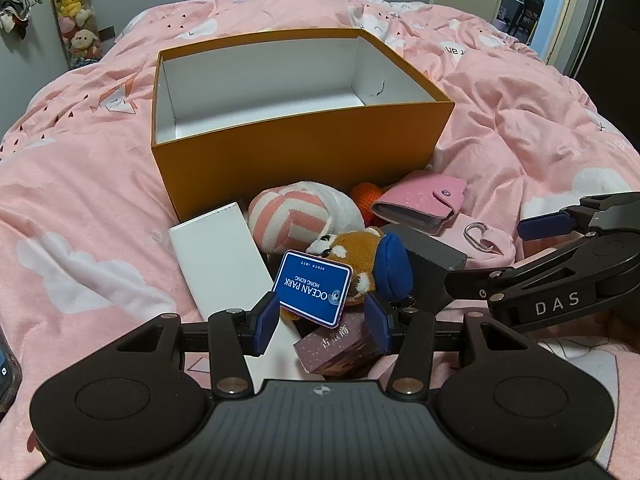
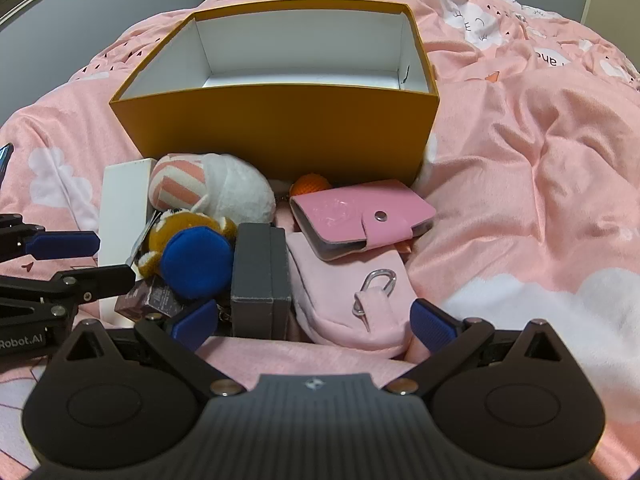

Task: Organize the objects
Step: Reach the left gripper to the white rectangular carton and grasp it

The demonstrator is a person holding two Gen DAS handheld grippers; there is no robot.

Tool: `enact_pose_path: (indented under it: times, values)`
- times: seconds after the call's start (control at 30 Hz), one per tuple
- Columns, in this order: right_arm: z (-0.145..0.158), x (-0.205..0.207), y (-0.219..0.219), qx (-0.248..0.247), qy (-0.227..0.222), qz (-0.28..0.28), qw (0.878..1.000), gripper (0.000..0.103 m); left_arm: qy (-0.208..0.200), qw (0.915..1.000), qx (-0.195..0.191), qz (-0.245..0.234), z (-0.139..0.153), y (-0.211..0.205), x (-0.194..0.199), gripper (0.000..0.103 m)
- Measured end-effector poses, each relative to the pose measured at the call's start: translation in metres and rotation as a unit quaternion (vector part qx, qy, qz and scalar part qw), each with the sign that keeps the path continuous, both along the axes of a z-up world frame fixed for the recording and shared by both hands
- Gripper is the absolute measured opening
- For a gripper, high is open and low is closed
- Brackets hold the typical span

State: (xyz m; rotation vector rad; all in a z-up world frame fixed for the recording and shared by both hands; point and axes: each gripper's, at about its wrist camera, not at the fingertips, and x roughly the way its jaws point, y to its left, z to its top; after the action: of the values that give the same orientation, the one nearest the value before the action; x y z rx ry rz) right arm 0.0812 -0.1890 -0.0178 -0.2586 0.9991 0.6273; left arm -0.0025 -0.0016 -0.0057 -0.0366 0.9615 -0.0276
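The left gripper (image 1: 324,322) stands half open over the pile on the bed (image 1: 520,128), its blue pads either side of the blue Ocean Park tag (image 1: 314,288) of the red panda plush (image 1: 352,248) (neither pad presses on it). The right gripper (image 2: 314,322) is spread wide, holding nothing, with the grey box (image 2: 260,268) and pink pouch (image 2: 348,304) between its fingers. Beyond both grippers sits the open orange box (image 1: 304,152), nothing inside it.
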Motion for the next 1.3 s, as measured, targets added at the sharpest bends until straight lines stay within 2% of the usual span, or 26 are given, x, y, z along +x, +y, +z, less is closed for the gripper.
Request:
enact_pose_path:
  times: [0.47,0.63,0.77,0.83,1.0,1.07,1.17,1.3]
  values:
    - [0.0,-0.001,0.001,-0.002,-0.002,0.003,1.0,0.102,0.003,1.0,-0.002,-0.001,-0.002,0.0,0.001,0.058]
    - [0.006,-0.004,0.004,0.0,-0.017,0.013,1.0,0.101,-0.001,0.9999,-0.008,0.006,0.0,0.003,0.001,0.051]
    - [0.016,-0.009,0.011,0.004,-0.048,0.037,0.998,0.088,-0.01,0.9997,-0.011,0.021,0.004,0.012,0.002,0.046]
    - [0.022,-0.01,0.016,0.005,-0.067,0.054,0.996,0.086,-0.013,0.9994,-0.012,0.031,0.007,0.018,0.002,0.045]
    - [0.031,-0.012,0.039,0.01,-0.097,0.12,0.988,0.067,-0.011,0.9978,-0.02,0.062,0.008,0.039,0.009,0.044]
    - [0.03,-0.01,0.053,0.008,-0.093,0.146,0.985,0.052,-0.004,0.9968,-0.025,0.076,0.006,0.048,0.013,0.044]
    - [0.026,-0.003,0.072,0.014,-0.071,0.166,0.983,0.036,0.006,0.9947,-0.035,0.096,0.002,0.061,0.018,0.044]
    - [0.025,0.008,0.093,0.027,-0.05,0.181,0.982,0.03,0.019,0.9906,-0.054,0.124,-0.005,0.08,0.024,0.045]
